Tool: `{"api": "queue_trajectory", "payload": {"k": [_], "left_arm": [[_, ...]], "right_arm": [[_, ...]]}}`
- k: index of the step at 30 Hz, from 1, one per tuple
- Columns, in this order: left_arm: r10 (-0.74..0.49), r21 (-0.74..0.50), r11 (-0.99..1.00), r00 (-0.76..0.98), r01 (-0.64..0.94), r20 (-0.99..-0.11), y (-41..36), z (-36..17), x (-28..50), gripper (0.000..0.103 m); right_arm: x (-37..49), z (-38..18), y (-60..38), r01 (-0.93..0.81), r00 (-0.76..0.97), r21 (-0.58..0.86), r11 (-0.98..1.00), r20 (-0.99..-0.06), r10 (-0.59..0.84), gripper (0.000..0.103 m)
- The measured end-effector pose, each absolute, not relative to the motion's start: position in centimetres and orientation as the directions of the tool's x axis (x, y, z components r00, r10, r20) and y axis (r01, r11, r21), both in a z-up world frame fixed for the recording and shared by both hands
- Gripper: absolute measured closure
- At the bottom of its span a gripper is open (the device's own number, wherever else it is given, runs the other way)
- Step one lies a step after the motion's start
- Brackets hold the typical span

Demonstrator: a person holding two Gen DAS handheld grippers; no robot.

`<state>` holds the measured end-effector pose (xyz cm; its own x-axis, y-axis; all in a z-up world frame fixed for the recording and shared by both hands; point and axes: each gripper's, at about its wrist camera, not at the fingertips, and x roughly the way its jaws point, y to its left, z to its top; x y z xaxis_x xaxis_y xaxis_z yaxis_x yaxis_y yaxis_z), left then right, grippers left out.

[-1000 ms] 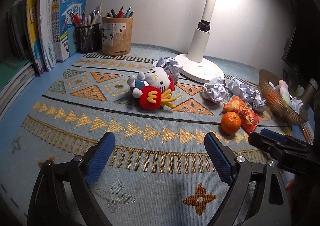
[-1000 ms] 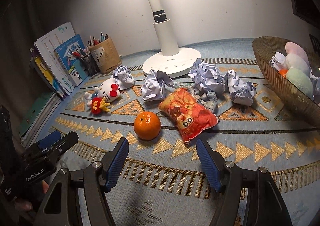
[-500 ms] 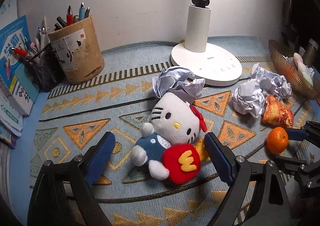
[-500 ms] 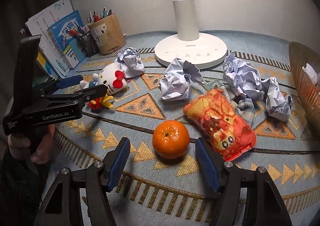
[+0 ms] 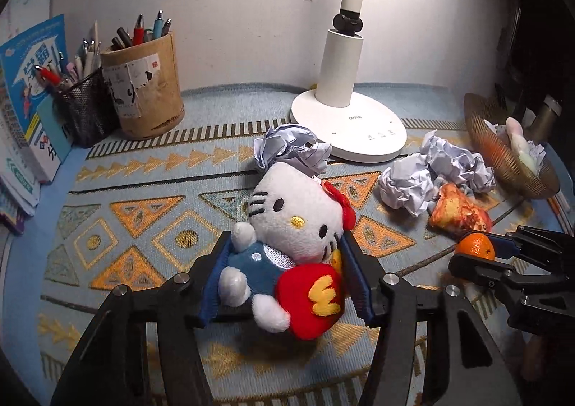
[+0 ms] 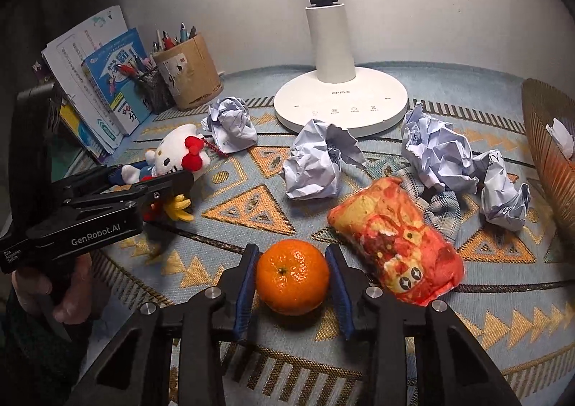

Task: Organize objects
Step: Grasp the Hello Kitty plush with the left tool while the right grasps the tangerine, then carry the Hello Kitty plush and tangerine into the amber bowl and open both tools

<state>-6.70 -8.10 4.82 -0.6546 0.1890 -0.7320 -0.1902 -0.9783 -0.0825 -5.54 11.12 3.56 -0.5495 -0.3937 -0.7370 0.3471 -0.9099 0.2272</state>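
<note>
Patterned table mat, lamp upper centre. We have right gripper (image 6: 291,280) jaws clenched on the orange (image 6: 291,276), bottom centre. Left gripper (image 5: 284,276) jaws closing around the plush (image 5: 287,240), lower centre, likely both bound for sorting.

White cat plush (image 5: 287,244) lying on mat, orange (image 6: 291,278) upright.

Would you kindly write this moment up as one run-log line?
left gripper: closing around plush cat toy | right gripper: shut on mandarin orange | both items on patterned mat
</note>
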Motion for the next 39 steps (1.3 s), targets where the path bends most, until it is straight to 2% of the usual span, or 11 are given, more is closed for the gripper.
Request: {"api": "queue_trajectory", "payload": {"k": [4, 9, 15, 19, 23, 26, 32, 34, 36, 39], "left_arm": [[0.196, -0.170, -0.980, -0.666, -0.105, -0.720, -7.6, 6.4, -3.0, 0.048], [0.264, -0.276, -0.957, -0.667, -0.091, -0.696, -4.6, 6.0, 2.4, 0.048], [0.234, -0.224, -0.969, -0.656, -0.101, -0.718, 1.1, 3.6, 4.2, 0.048], [0.171, -0.151, -0.985, -0.659, -0.088, -0.732, 2.9, 2.7, 4.2, 0.048], [0.171, -0.166, -0.984, -0.646, -0.070, -0.744, 3.0, 2.0, 4.1, 0.048], [0.163, -0.163, -0.985, -0.642, -0.061, -0.749, 3.0, 1.7, 4.1, 0.048], [0.167, -0.165, -0.984, -0.647, -0.065, -0.744, 3.1, 1.7, 4.2, 0.048], [0.167, -0.162, -0.984, -0.646, -0.067, -0.745, 3.1, 1.6, 4.1, 0.048], [0.164, -0.153, -0.985, -0.645, -0.074, -0.747, 3.3, 1.7, 4.0, 0.048], [0.186, -0.154, -0.982, -0.653, -0.107, -0.734, 3.9, 2.6, 4.0, 0.048]], "right_arm": [[-2.4, 5.9, 13.2, 0.381, -0.595, 0.193, -0.904, -0.697, -0.399, 0.066], [0.8, 5.6, 17.5, 0.341, -0.597, 0.145, -0.929, -0.730, -0.333, 0.066], [1.7, 2.3, 20.1, 0.306, -0.587, 0.003, -0.952, -0.786, -0.192, 0.066], [2.2, 1.9, 22.0, 0.301, -0.561, 0.085, -0.950, -0.789, -0.249, 0.065], [3.9, 2.5, 23.3, 0.291, -0.584, 0.073, -0.954, -0.776, -0.238, 0.043], [4.9, 2.3, 23.8, 0.300, -0.578, 0.077, -0.951, -0.778, -0.245, 0.043], [3.9, 2.0, 23.1, 0.300, -0.570, 0.094, -0.949, -0.781, -0.257, 0.044], [3.5, 1.9, 22.8, 0.304, -0.560, 0.102, -0.947, -0.785, -0.265, 0.048], [3.1, 1.6, 22.5, 0.312, -0.548, 0.102, -0.945, -0.793, -0.266, 0.063], [3.3, 1.9, 22.7, 0.309, -0.563, 0.111, -0.944, -0.779, -0.276, 0.066]]}}
